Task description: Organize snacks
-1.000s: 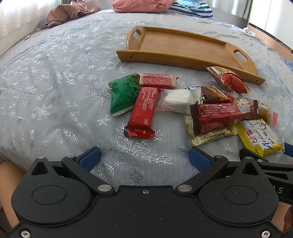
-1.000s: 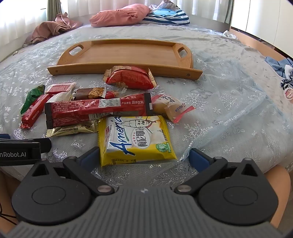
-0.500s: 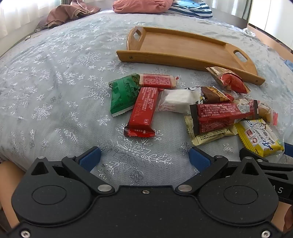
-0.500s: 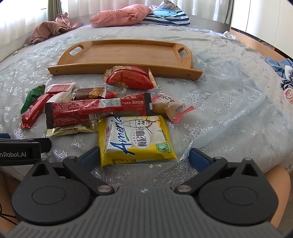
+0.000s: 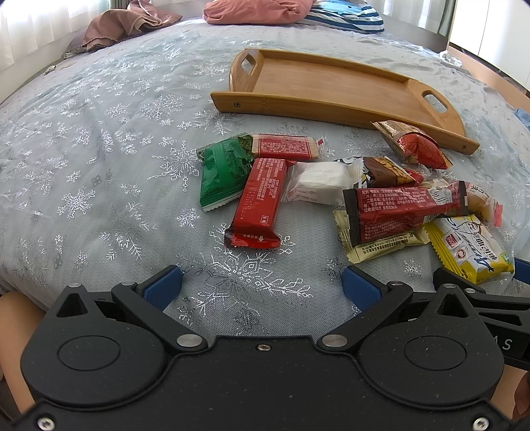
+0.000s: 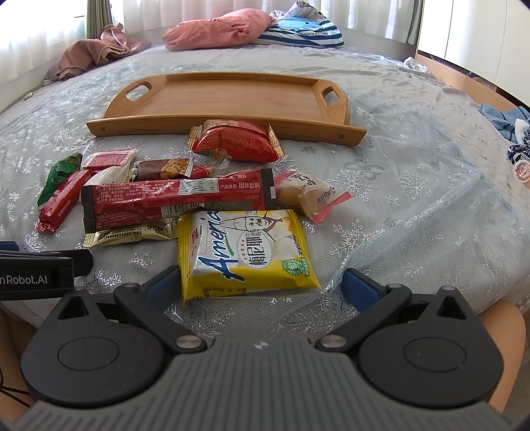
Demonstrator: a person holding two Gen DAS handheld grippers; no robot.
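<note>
Bed (image 6: 414, 212), covered in a pale blue-grey spread printed with silver snowflakes, is carrying the following. A wooden tray (image 6: 232, 96) with two cut-out handles is lying flat toward the far side. Just before its near rim a red-and-gold packet (image 6: 237, 141) is resting. Nearer, a loose cluster of snacks is lying partly overlapped: green wrapper (image 5: 222, 172), small red bar (image 5: 285, 146), red bar (image 5: 261, 202), white packet (image 5: 319, 182), brown nut bar (image 6: 165, 168), long dark-red sachet (image 6: 175, 199), gold packet (image 6: 132, 232), clear-wrapped bun (image 6: 304, 194), yellow packet (image 6: 245, 252). A pink pillow (image 6: 218, 28), a striped pillow (image 6: 301, 31) and a brownish cloth (image 6: 92, 53) are lying at the far end.
</note>
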